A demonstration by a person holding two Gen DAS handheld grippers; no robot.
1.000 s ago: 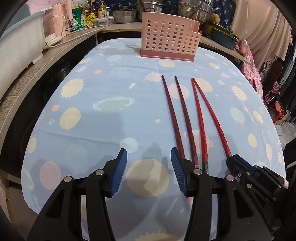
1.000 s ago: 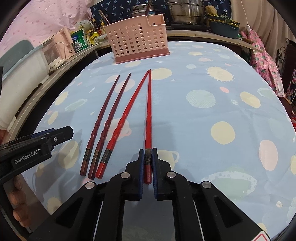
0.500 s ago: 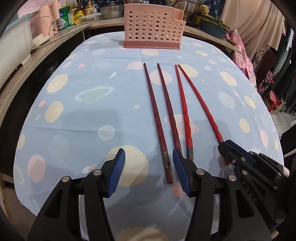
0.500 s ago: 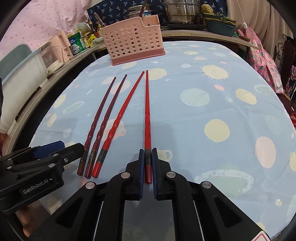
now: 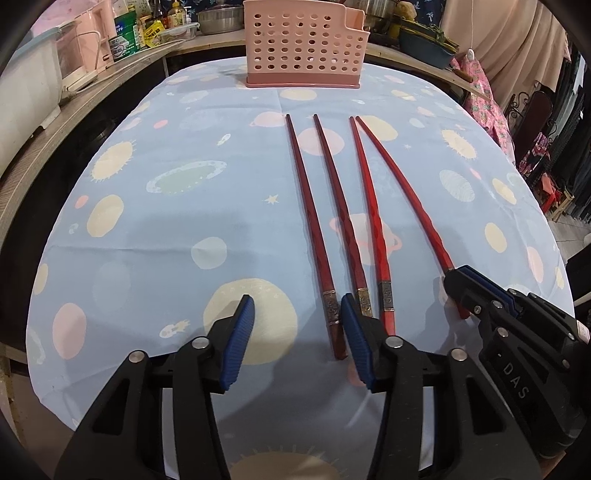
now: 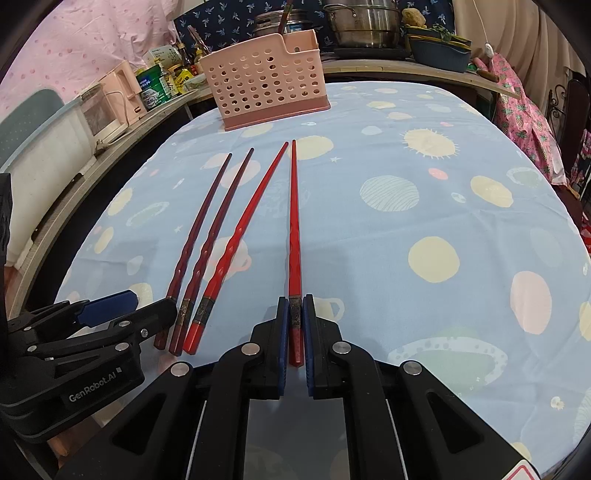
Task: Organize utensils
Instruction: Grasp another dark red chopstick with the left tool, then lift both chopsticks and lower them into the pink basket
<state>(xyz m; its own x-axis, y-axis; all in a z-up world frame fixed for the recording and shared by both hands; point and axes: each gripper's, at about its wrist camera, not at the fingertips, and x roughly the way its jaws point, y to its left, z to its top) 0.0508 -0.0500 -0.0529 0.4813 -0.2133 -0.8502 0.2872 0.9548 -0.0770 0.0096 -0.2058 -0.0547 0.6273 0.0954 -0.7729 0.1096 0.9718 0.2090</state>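
Observation:
Several red chopsticks lie side by side on the blue patterned tablecloth [image 5: 155, 229], tips toward a pink perforated utensil basket [image 5: 304, 48] at the far edge. My right gripper [image 6: 295, 321] is shut on the handle end of the rightmost bright red chopstick [image 6: 294, 229]; it also shows in the left wrist view [image 5: 402, 192]. My left gripper [image 5: 295, 321] is open, low over the table. The leftmost dark chopstick [image 5: 314, 236] has its handle end between the jaws, close to the right finger [image 5: 356, 332]. The basket also shows in the right wrist view [image 6: 269, 85].
A wooden counter [image 5: 55, 122] curves round the table's left and far sides, carrying a white tub [image 5: 26, 92], a pink appliance [image 6: 122, 92], jars and steel pots [image 6: 364, 22]. Pink floral cloth [image 6: 524, 107] hangs off the far right.
My left gripper has shifted right and a little forward, so the leftmost chopstick's handle now sits between its jaws. My right gripper stays shut on its chopstick.

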